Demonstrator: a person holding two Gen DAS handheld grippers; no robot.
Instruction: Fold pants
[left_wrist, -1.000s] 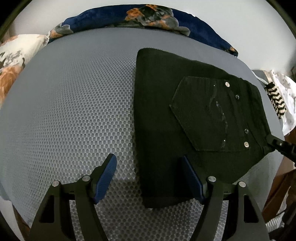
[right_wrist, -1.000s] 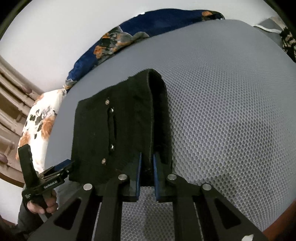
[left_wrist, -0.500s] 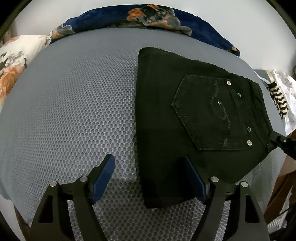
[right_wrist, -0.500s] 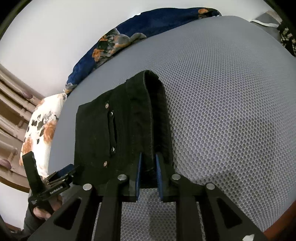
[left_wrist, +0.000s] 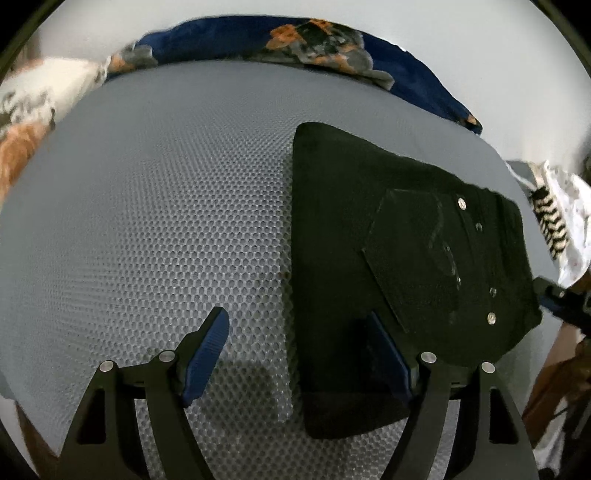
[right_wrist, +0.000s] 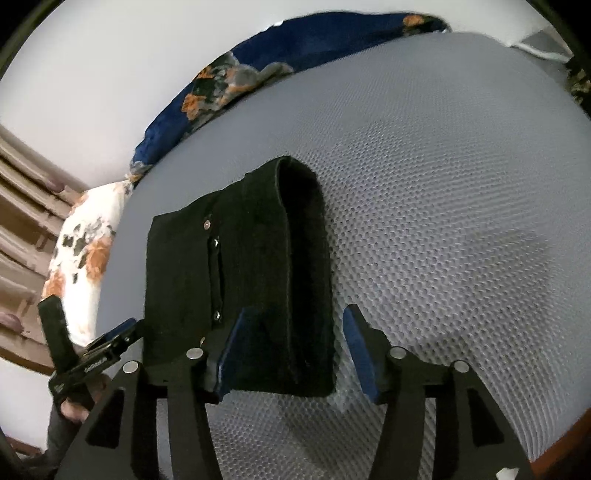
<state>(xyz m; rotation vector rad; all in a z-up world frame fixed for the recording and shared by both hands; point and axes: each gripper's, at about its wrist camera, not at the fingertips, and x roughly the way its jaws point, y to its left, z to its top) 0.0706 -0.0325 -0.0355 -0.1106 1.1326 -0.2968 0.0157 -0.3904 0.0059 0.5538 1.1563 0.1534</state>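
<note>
The black pants (left_wrist: 388, 258) lie folded into a compact stack on the grey mesh bed (left_wrist: 166, 221), back pocket with rivets facing up. My left gripper (left_wrist: 299, 354) is open, straddling the stack's near left edge, empty. In the right wrist view the pants (right_wrist: 251, 280) show their thick folded waistband edge. My right gripper (right_wrist: 291, 350) is open around that near edge, not clamping it. The left gripper also shows in the right wrist view (right_wrist: 110, 339), at the stack's left corner, and the right gripper shows in the left wrist view (left_wrist: 554, 299).
A dark blue floral blanket (left_wrist: 295, 48) lies along the far edge against the white wall. A white floral pillow (right_wrist: 81, 251) sits at one end. A zebra-striped cloth (left_wrist: 550, 225) and white fabric lie beyond the other end. The wooden bed frame (right_wrist: 561, 454) borders the mattress.
My right gripper has opened and let go of the pants' folded edge. The stack has settled on the bed. The left gripper has stayed open and shifted slightly.
</note>
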